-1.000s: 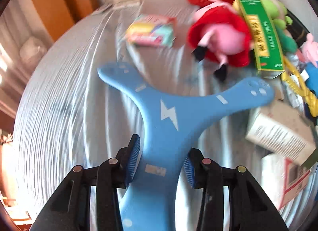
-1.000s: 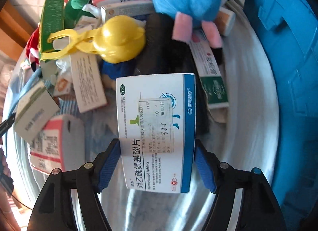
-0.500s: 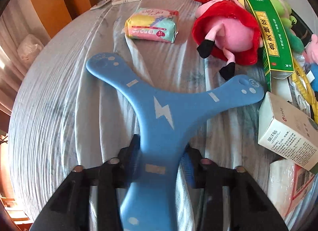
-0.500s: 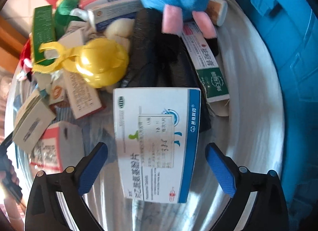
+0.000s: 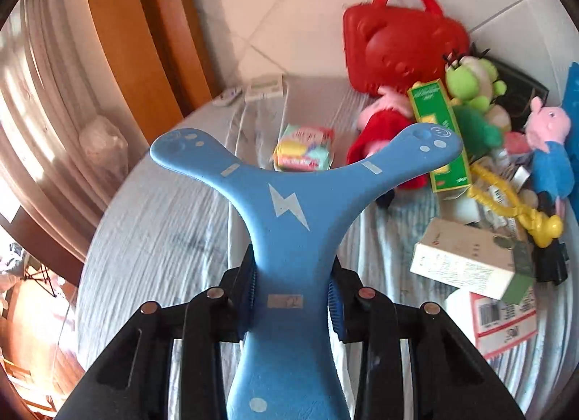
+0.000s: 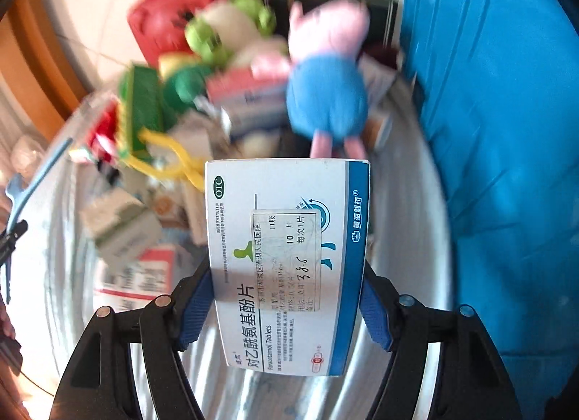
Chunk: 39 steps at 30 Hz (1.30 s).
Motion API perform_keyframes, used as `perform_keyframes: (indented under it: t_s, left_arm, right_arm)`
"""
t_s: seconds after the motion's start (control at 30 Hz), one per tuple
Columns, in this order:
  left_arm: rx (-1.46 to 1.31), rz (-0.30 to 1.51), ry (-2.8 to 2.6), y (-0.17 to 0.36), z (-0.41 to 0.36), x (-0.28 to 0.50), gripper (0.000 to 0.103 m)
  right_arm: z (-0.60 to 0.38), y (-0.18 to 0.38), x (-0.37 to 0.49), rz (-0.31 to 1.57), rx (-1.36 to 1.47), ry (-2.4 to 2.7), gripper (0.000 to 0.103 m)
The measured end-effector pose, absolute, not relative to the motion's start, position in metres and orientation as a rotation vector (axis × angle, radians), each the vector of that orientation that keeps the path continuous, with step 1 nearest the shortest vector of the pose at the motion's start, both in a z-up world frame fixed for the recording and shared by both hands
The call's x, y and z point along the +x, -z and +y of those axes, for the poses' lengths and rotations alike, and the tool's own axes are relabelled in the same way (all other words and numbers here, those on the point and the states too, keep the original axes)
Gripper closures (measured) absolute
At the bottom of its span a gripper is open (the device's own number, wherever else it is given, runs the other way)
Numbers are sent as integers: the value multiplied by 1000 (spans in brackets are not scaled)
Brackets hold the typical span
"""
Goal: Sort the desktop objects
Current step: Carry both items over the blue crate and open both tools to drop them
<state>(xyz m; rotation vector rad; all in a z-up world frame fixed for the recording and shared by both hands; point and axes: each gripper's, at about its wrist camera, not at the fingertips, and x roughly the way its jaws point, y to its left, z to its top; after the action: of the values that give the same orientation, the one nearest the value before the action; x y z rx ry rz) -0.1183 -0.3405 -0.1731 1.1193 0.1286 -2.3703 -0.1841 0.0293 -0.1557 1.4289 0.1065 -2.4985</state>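
The left gripper (image 5: 291, 293) was closing, its pads pinching the blue boomerang (image 5: 289, 210) above the cloth-covered table (image 5: 152, 224). The right gripper (image 6: 286, 306) was closing on the white medicine box (image 6: 286, 261) (Paracetamol Tablets), held clear of the toy pile beside the blue bin (image 6: 499, 152).

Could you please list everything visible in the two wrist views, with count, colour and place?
Boomerang: one, blue, between the left gripper's pads.
Paracetamol tablet box: one, white and blue, between the right gripper's pads.
Toy case: one, red, far side by the wall.
Pig plush in red dress: one, beside the case.
Frog plush: one, green, on the pile.
Pig plush in blue: one, right of the pile.
Long box: one, green, on the pile.
Tissue pack: one, pastel, alone on the cloth.
Bin: one, blue, right edge.
Left gripper: black, closing.
Right gripper: black, closing.
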Motion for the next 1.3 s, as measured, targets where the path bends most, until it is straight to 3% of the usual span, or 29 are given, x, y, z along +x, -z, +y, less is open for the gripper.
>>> perform_keyframes:
  t_s: [0.33, 0.7, 1.07, 1.3]
  left_arm:
    - [931, 41, 2547, 96, -271, -96, 70]
    - [715, -23, 2877, 11, -149, -110, 70]
    - [642, -97, 3180, -58, 44, -148, 70]
    - [782, -162, 3279, -62, 147, -174, 70]
  right_arm:
    - [64, 53, -152, 30, 1050, 2700, 32]
    - [169, -56, -95, -139, 708, 2855, 31]
    - [297, -52, -97, -102, 780, 3102, 31]
    - [368, -33, -101, -74, 857, 3143, 31]
